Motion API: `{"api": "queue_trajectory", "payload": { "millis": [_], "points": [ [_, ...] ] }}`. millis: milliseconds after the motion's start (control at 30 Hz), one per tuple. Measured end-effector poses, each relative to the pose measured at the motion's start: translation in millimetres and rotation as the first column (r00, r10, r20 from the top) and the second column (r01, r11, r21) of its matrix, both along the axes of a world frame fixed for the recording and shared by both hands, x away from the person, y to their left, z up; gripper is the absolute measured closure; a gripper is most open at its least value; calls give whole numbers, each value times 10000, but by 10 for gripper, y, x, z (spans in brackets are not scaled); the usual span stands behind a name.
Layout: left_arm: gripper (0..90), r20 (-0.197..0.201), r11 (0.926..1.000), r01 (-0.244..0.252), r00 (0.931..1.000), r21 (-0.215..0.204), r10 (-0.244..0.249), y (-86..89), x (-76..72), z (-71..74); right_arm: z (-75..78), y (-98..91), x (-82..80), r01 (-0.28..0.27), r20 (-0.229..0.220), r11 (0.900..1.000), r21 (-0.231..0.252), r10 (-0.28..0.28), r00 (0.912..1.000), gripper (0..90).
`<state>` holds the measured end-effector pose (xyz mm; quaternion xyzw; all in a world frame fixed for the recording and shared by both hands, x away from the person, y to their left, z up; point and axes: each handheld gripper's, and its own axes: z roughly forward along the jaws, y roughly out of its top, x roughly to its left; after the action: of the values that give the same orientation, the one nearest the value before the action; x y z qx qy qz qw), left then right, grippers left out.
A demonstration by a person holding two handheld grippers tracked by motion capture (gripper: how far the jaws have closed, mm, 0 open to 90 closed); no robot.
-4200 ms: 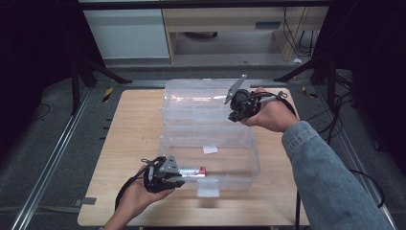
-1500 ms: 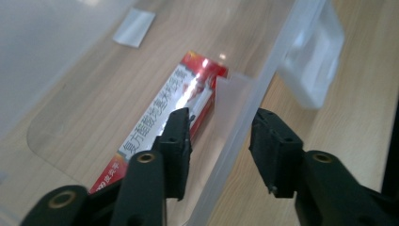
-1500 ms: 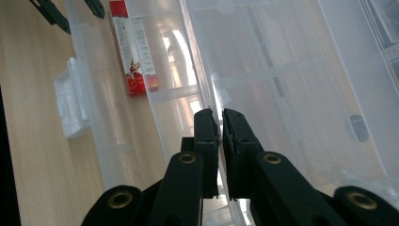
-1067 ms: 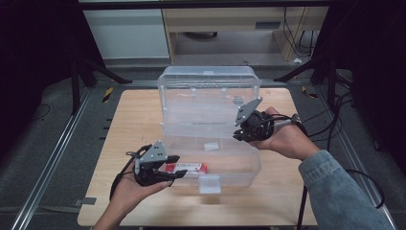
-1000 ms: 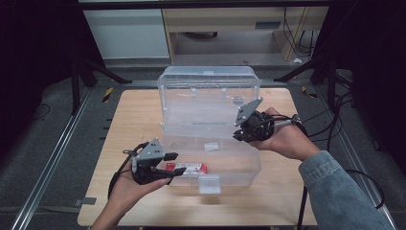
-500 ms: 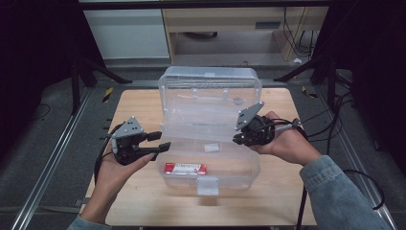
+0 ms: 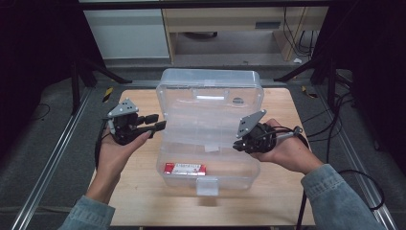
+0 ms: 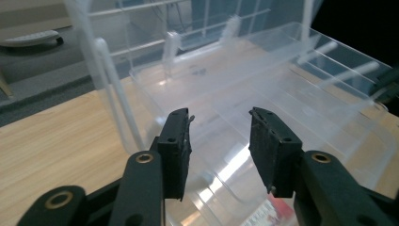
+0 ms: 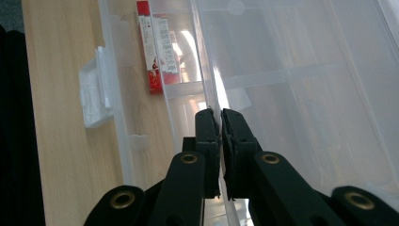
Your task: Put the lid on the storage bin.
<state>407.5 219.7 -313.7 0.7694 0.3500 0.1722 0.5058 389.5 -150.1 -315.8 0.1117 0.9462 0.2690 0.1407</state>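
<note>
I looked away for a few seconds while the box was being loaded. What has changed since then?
The left hand-held gripper let go of the red-and-white packet, which now lies in the clear box, and drew up and away to the box's left; its empty jaws have just been closing. The lid swung down from upright, now tilted over the box. The right hand-held gripper stays clamped on the lid's edge.
</note>
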Motion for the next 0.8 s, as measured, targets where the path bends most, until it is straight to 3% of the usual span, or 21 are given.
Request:
{"api": "queue_trajectory", "payload": {
  "millis": [100,333,800],
  "points": [
    [642,-98,9994,-201,9998,-290,198,11,93,23,-10,-9,-13,3,2,10000,28,-3,10000,859],
    [700,-268,9987,-367,9990,-355,358,-24,198,10,-35,-11,-36,-51,-63,10000,52,52,10000,860],
    [704,-227,9976,-482,9986,-488,472,-25,198,-16,-109,-18,-101,-145,-202,9998,127,148,9997,853]
  ]
}}
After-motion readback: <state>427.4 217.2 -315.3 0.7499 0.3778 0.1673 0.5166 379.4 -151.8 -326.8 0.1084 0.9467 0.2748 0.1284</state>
